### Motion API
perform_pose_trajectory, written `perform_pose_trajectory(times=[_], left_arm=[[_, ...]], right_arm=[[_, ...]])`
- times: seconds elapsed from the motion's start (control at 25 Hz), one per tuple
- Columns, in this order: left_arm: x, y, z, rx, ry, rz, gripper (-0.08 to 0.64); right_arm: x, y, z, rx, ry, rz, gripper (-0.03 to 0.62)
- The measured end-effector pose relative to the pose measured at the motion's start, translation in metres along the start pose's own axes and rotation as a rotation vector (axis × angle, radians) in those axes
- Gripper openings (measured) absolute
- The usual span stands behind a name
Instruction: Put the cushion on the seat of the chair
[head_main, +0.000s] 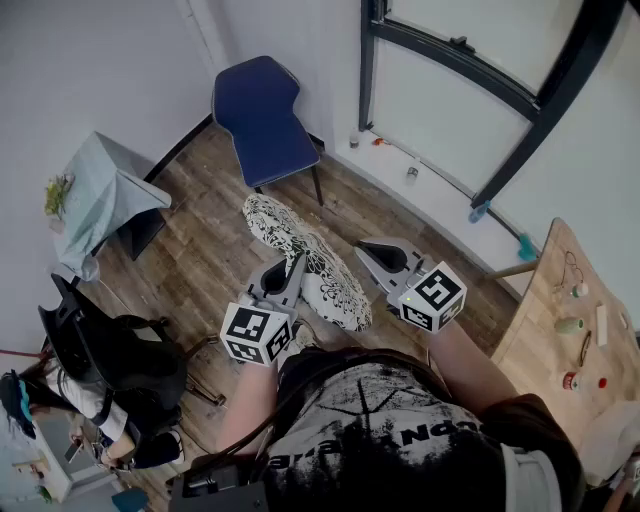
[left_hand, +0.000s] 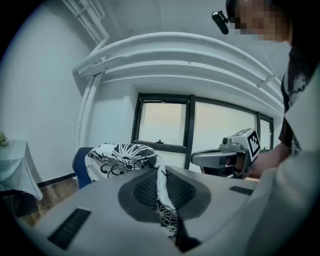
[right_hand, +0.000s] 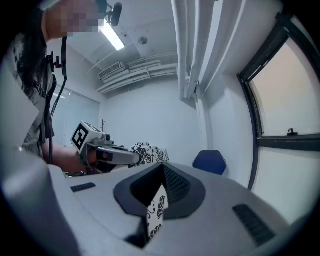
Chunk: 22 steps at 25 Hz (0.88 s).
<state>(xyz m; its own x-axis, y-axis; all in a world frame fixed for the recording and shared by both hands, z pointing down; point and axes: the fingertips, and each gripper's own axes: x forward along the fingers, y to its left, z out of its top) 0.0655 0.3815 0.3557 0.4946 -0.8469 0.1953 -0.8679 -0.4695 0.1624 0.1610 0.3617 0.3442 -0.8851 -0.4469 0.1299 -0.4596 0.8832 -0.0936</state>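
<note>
The black-and-white flower-patterned fabric cushion (head_main: 322, 278) hangs in the air between the two claws, above the brown wooden plank floor (head_main: 200, 235) and just in front of the person. It slants from the far left down to the near right, clear of the floor.

The left claw (left_hand: 163, 189) is closed on a thin fold of the cushion's cover. The patterned cloth runs up between its dark ribbed pads, and the rest of the cushion billows beyond its tips. The right claw (right_hand: 156, 201) is also pinched tight on the cushion, with a small patterned corner of cloth standing between its pads. Each claw shows in the other's view, to the side and at about the same height, and both point nearly level.

The dark blue moulded plastic chair (head_main: 262, 118) with thin dark legs stands at the far side of the room, backed against the white wall (head_main: 110, 70). Its seat is bare and well apart from the cushion.

At the left, a small table draped in a pale grey-green cloth (head_main: 100, 190) stands near the wall. A light wooden table (head_main: 545, 300) at the right carries a few small items too small to make out. A black-framed window (head_main: 470, 75) fills the far right wall.
</note>
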Motion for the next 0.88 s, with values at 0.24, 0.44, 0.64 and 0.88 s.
perform_pose_trajectory(times=[0.24,0.44,0.64,0.88], left_arm=[[0.0021,0.0001,-0.0022,0.0,0.012,0.004,0.023],[0.002,0.0001,-0.0019,0.012,0.016,0.011,0.023],[0.0015,0.0005,-0.005,0.011,0.026,0.016,0.023],[0.0026,-0.0008,-0.005,0.006,0.028,0.01,0.023]], right_arm=[[0.0057,0.0062,-0.0008,-0.018,0.015,0.017,0.017],[0.0079,0.0081,-0.0018,-0.025,0.028,0.028,0.017],[0.0104,0.0092,-0.0032,-0.019,0.041,0.033,0.017],[0.01,0.0097,-0.0044,-0.011,0.039,0.042,0.017]])
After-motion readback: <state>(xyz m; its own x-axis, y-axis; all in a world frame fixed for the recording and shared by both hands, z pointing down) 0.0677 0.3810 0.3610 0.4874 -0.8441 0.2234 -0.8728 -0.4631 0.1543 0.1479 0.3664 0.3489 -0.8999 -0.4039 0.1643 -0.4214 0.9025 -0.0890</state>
